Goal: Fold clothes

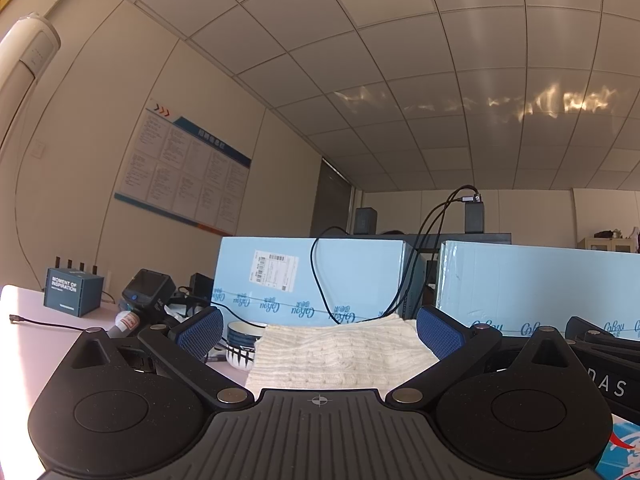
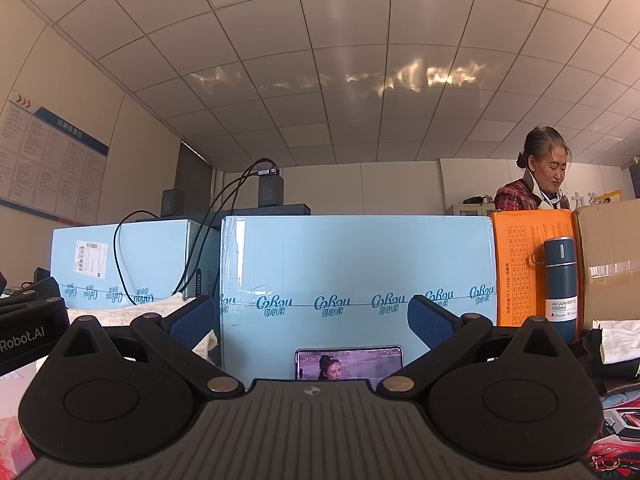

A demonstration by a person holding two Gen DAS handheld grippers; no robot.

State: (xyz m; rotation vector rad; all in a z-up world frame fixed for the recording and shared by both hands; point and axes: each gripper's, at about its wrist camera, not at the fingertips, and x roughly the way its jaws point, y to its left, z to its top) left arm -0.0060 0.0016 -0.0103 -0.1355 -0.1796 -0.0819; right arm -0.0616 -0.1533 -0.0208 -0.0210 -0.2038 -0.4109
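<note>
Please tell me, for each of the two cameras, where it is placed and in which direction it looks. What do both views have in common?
Left wrist: sits on the left gripper, low above the table, facing the cream knit sweater and a striped bowl; its open blue-padded fingers show.
Right wrist: sits on the right gripper, facing a phone leaning on the light blue boxes; its open fingers show.
Shared: the boxes, the sweater and the wall poster.

An office room with cream walls (image 1: pixel 100 120), a tiled drop ceiling (image 2: pixel 340 40) streaked by rippling patches of reflected sunlight (image 2: pixel 420 76), a blue-edged notice board (image 1: pixel 184 172), and a dark doorway (image 1: pixel 334 200).
</note>
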